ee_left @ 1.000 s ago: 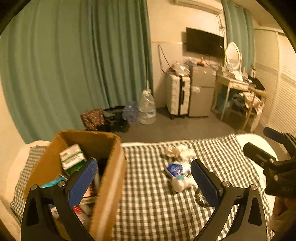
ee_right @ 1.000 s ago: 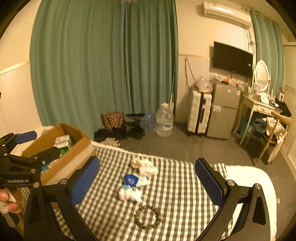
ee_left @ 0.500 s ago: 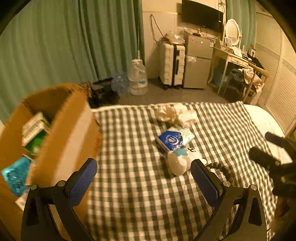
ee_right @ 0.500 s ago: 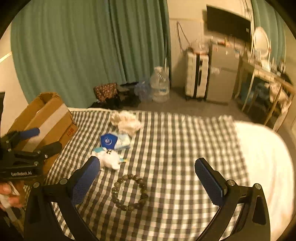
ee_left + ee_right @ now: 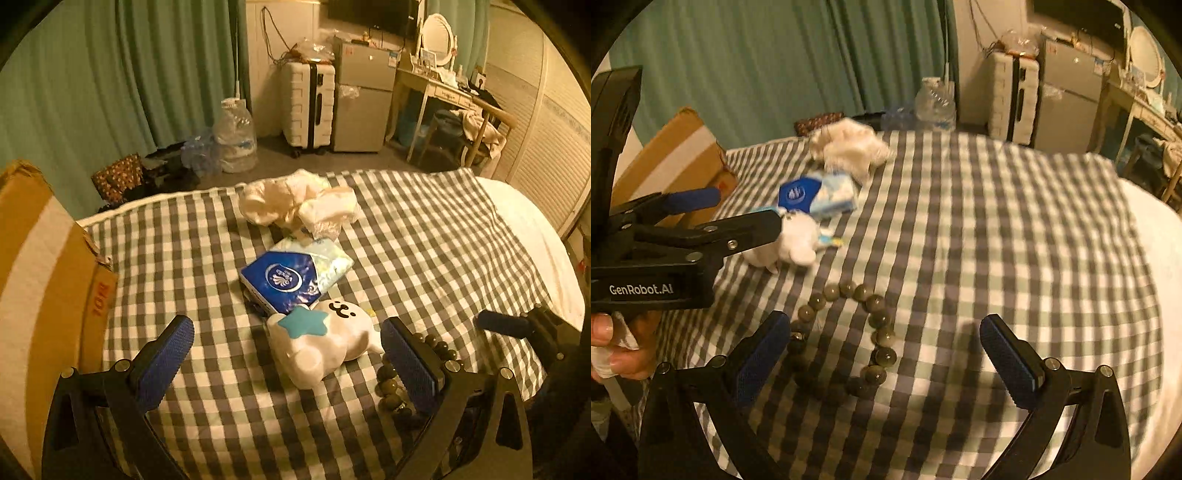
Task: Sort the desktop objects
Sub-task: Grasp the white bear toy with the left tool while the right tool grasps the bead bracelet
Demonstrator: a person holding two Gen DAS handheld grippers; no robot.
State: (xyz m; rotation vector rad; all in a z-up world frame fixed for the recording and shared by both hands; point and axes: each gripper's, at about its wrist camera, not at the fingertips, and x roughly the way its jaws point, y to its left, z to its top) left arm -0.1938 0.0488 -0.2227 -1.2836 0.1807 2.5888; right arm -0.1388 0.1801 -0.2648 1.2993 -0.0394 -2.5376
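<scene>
On the checked cloth [image 5: 424,240] lie a white plush toy [image 5: 325,343] with a blue star, a blue tissue pack [image 5: 295,275], a crumpled white cloth [image 5: 295,199] and a bead bracelet [image 5: 846,332]. My left gripper [image 5: 284,354] hangs open just short of the plush toy, which shows between its blue pads. My right gripper [image 5: 882,358] is open low over the bead bracelet, whose near half lies between its fingers. The plush toy [image 5: 794,240] sits beyond the left gripper's finger in the right wrist view.
A cardboard box [image 5: 40,280] stands at the left edge of the cloth. Beyond the far edge are a water jug [image 5: 236,140], a white suitcase [image 5: 308,103], a small fridge [image 5: 364,99] and a dressing table [image 5: 439,88]. A hand [image 5: 617,347] holds the left gripper's handle.
Both grippers have tilted down and come closer to the cloth. The left one swung away from the box toward the plush toy; the right one dropped over the bracelet.
</scene>
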